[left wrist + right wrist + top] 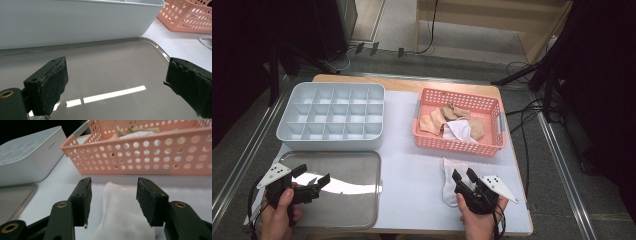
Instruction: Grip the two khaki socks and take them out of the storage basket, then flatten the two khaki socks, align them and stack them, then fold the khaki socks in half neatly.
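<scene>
Jaws of the right gripper (112, 202) stand apart over the white sock (122, 217) lying flat on the desk (412, 175) before the pink basket (150, 162), apparently just released, while the left gripper (310, 181) waits open above the metal tray (362, 200).

organizer (332, 117) left | basket (459, 142) right | tray (337, 192) before organizer | sock (451, 180) before basket

One pink basket (459, 142), one white divided box (332, 141), one steel tray (347, 210), one loose white sock (450, 181)
</scene>
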